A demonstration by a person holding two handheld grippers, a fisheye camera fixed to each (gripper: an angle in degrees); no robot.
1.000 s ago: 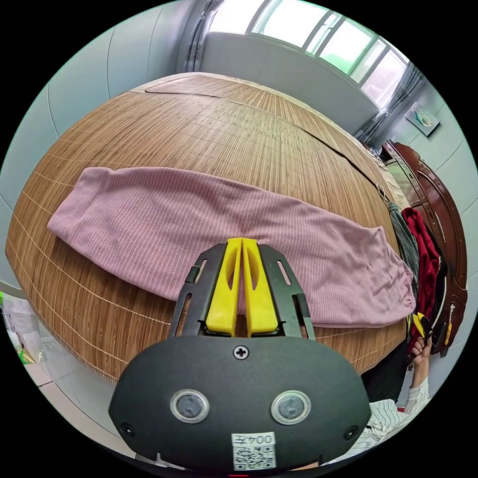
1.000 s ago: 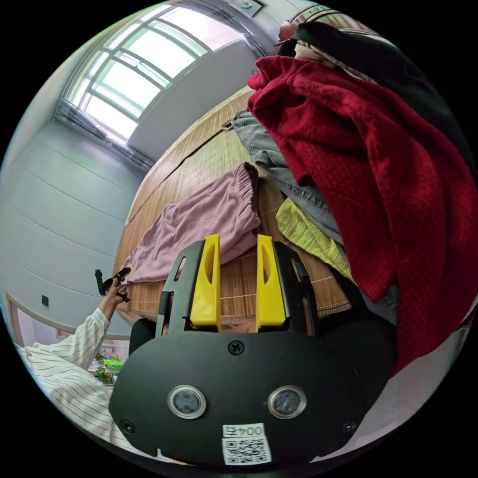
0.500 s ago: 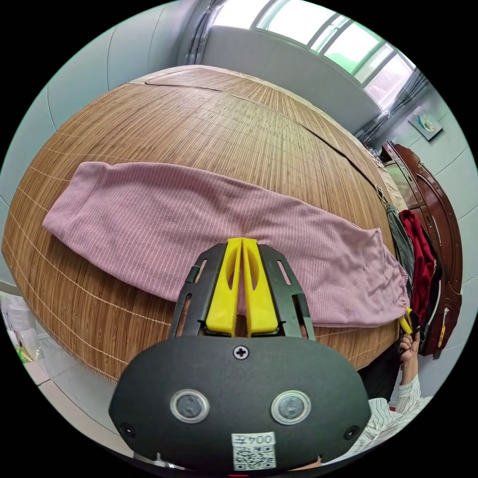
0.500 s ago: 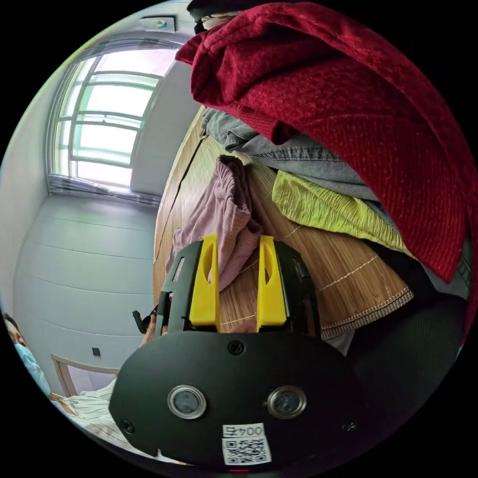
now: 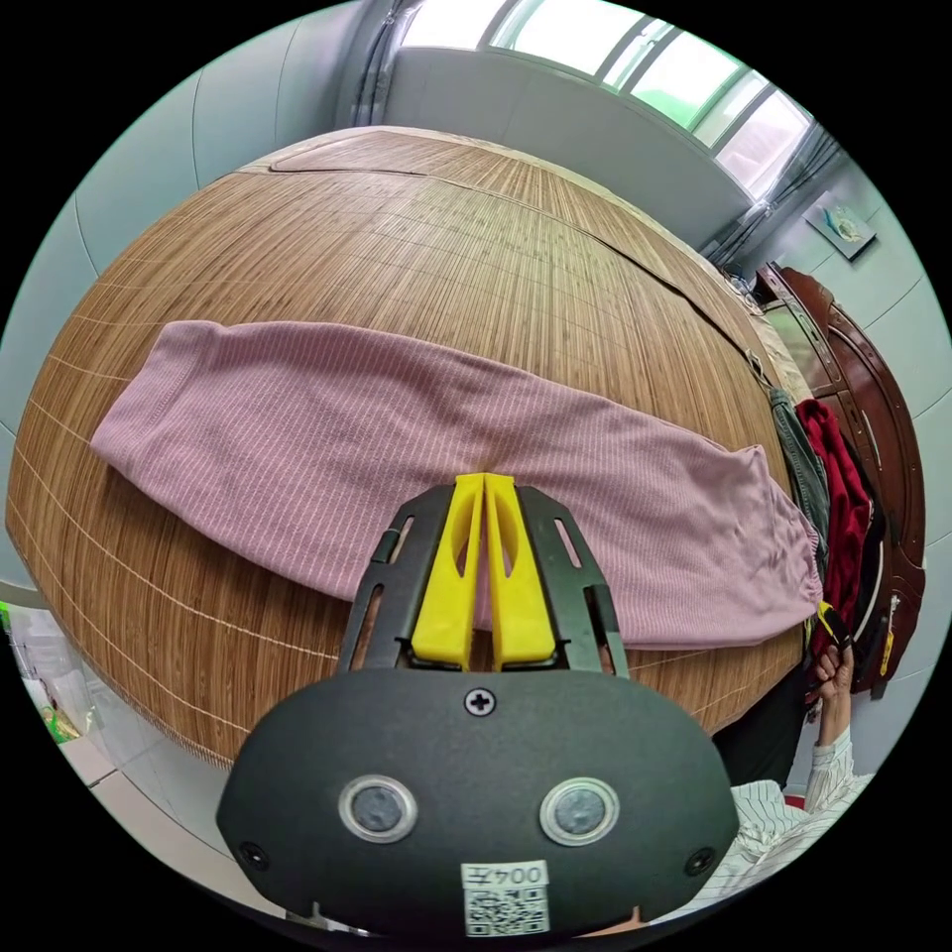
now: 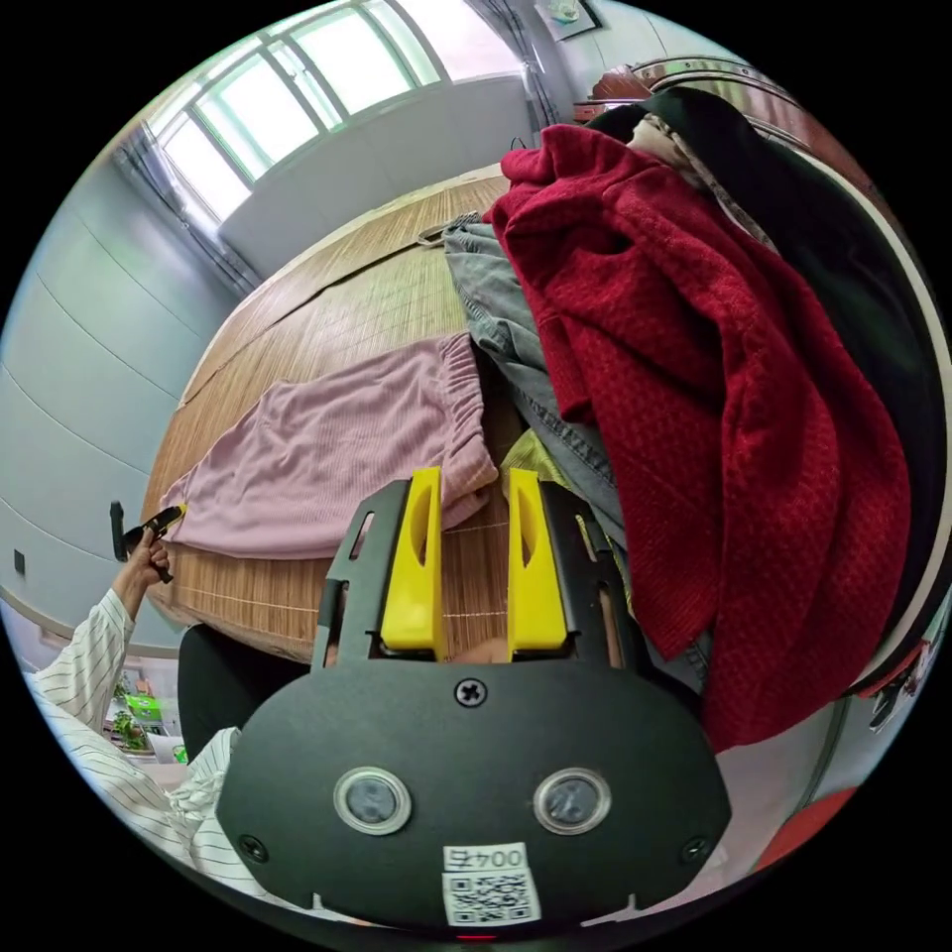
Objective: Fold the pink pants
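Observation:
The pink pants [image 5: 426,466] lie flat in one long band across a bamboo mat [image 5: 446,258]. My left gripper [image 5: 483,483] is shut, its yellow jaws pressed together over the pants' near edge at mid-length. No fabric is lifted there. In the right gripper view the elastic waistband end of the pants [image 6: 347,446] points toward me. My right gripper [image 6: 474,478] is open, with the waistband's near corner just past its left jaw. The right gripper [image 5: 829,623] also appears at the waistband end in the left gripper view. A hand holds the left gripper [image 6: 159,521] by the near edge.
A heap of clothes lies beside the waistband: a red knit [image 6: 694,397], grey denim [image 6: 496,297], a yellow-green piece [image 6: 531,454] and a black garment [image 6: 853,258]. A dark wooden headboard [image 5: 878,426] stands behind it. A striped sleeve [image 6: 89,674] shows at the mat's near edge.
The right gripper view has swung and rolled back, so the pants' waistband lies flatter and wider in it. The left gripper view has barely shifted. The pants lie as before.

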